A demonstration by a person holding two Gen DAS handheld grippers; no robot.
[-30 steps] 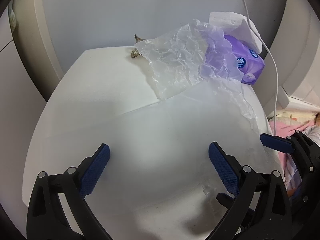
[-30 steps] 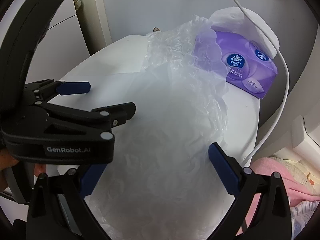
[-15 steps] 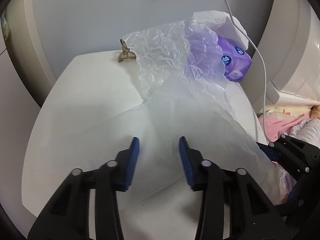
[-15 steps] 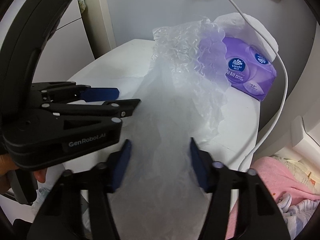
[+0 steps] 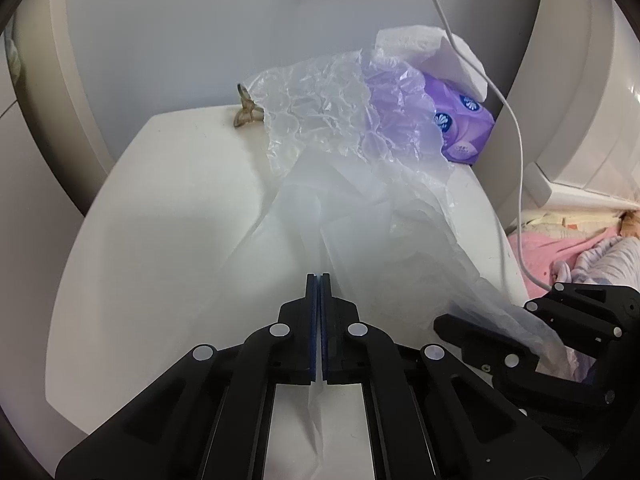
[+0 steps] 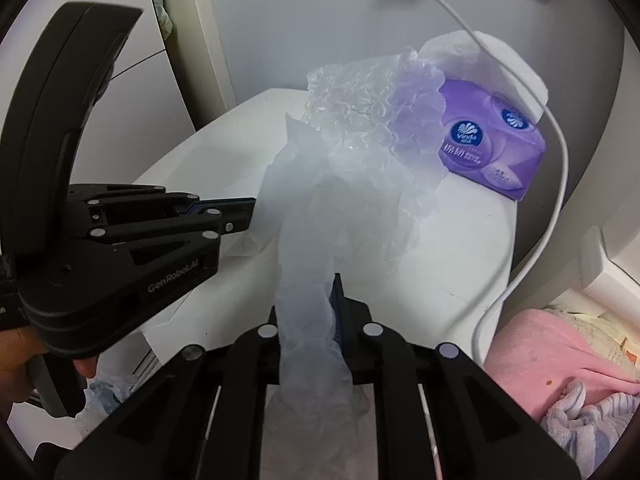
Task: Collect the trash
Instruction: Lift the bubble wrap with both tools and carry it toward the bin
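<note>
1. My left claw (image 5: pixel 319 280) was pressed fully together, its blue pads pinching a thin edge of the clear plastic sheet (image 5: pixel 360 240), a bit of which poked out behind the pads toward me.
2. My right claw (image 6: pixel 316 296) was closing on the same plastic, which ran bunched into a rope between its jaws and hung down past them; the blue pad on one side lay against the bundle.
3. The plastic sheet (image 6: pixel 320 208) lay on the white worktop (image 5: pixel 168 208), stretched from both claws back toward the wall, so it was held at its near end in two places.
4. Its far end was crinkled bubble wrap (image 5: pixel 332 108), standing up off the worktop and partly covering a purple tissue pack (image 6: pixel 492 152) that sat at the worktop's far right corner.
5. A white tissue (image 6: pixel 480 52) stuck up from the top of that pack.
6. A white cable (image 6: pixel 560 184) came down from the wall, passed over the tissue and looped off the right edge of the worktop.
7. A small brownish clip-like object (image 5: pixel 245 114) sat at the back of the worktop, just beside the left edge of the bubble wrap; I could not tell what it was.
8. From the right wrist view, my left claw's body came in from the left, with a hand (image 6: pixel 24 360) gripping its handle.
9. Pink bedding (image 6: pixel 560 352) lay to the right, below the worktop's edge.
</note>
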